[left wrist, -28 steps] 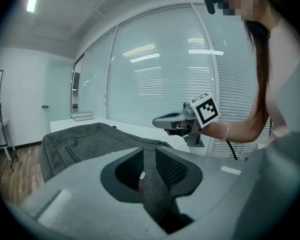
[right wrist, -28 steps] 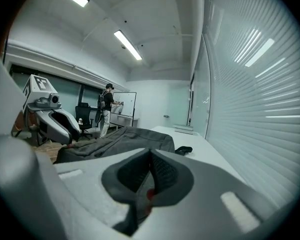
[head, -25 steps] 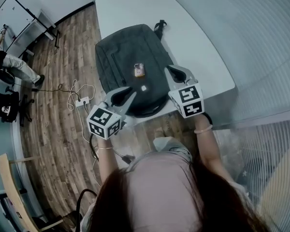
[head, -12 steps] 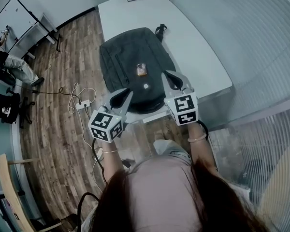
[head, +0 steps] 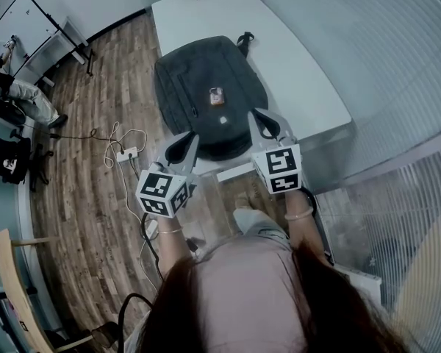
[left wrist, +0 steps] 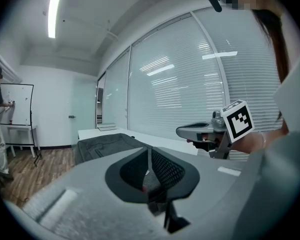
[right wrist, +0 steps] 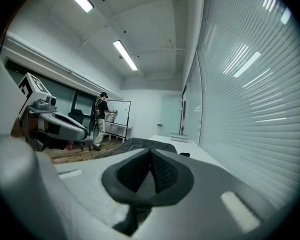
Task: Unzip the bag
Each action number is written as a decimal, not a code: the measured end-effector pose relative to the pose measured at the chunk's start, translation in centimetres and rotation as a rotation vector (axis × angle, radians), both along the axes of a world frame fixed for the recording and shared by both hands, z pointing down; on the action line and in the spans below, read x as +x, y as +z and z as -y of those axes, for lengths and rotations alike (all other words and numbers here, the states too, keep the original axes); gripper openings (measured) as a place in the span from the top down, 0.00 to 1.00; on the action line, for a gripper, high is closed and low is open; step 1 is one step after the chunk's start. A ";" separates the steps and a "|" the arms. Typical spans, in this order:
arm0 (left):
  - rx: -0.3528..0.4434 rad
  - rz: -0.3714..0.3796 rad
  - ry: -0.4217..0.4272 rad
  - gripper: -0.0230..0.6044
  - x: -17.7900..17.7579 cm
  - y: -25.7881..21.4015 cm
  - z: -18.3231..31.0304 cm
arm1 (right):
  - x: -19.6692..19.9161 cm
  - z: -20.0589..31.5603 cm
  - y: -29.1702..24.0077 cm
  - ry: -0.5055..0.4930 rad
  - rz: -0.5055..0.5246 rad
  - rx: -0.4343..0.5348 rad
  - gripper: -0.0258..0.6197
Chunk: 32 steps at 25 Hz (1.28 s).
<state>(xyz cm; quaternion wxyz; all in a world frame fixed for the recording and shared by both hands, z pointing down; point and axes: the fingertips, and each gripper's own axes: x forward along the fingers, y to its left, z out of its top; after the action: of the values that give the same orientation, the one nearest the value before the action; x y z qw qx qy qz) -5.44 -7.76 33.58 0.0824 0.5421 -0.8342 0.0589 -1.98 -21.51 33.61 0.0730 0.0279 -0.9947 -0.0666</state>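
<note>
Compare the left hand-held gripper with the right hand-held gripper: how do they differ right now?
The left hand-held gripper points at the bag's near-left corner, its body over the wood floor; the right hand-held gripper sits at the bag's near-right side, over the white table. The left one's jaws have just been closing and meet at the tips; the right one's are fully shut. Both are empty, and neither grips the bag.

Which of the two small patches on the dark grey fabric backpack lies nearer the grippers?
The small pale patch, by the near edge of the backpack; the orange-brown rectangular tag sits farther up.
</note>
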 end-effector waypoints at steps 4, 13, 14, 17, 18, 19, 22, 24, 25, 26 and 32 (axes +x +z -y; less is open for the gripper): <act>0.016 0.011 -0.022 0.92 0.9 -0.5 -1.0 | 1.5 -0.5 -0.6 0.011 0.019 -0.002 0.96; 0.031 0.029 -0.053 0.93 3.5 -1.2 -2.9 | 4.4 -2.9 -1.7 0.012 0.039 0.004 0.96; 0.030 0.031 -0.055 0.93 3.7 -1.3 -3.1 | 4.6 -3.0 -1.9 0.017 0.042 0.005 0.96; 0.031 0.037 -0.060 0.93 4.2 -1.3 -3.8 | 5.1 -3.4 -2.1 0.030 0.049 0.009 0.96; 0.032 0.039 -0.061 0.93 4.3 -1.3 -4.0 | 5.3 -3.6 -2.2 0.032 0.051 0.007 0.96; 0.032 0.041 -0.061 0.93 4.5 -1.3 -4.2 | 5.4 -3.8 -2.2 0.031 0.052 0.005 0.96; 0.036 0.045 -0.063 0.93 5.1 -1.3 -4.8 | 5.9 -4.5 -2.3 0.025 0.052 -0.003 0.96; 0.043 0.048 -0.063 0.93 5.6 -1.5 -5.1 | 6.3 -5.0 -2.4 0.020 0.051 -0.005 0.96; 0.046 0.050 -0.062 0.93 5.8 -1.6 -5.2 | 6.5 -5.2 -2.4 0.017 0.050 -0.005 0.96; 0.047 0.053 -0.061 0.93 6.0 -1.7 -5.3 | 6.6 -5.5 -2.4 0.015 0.048 -0.004 0.96; 0.059 0.055 -0.061 0.93 6.9 -1.8 -6.0 | 7.5 -6.3 -2.2 0.005 0.049 0.007 0.96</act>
<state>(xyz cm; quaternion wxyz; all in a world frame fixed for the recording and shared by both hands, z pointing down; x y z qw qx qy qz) 1.41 -1.78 31.83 0.0453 0.5167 -0.8537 0.0466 5.47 -15.18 31.38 0.0486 0.0320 -0.9959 -0.0691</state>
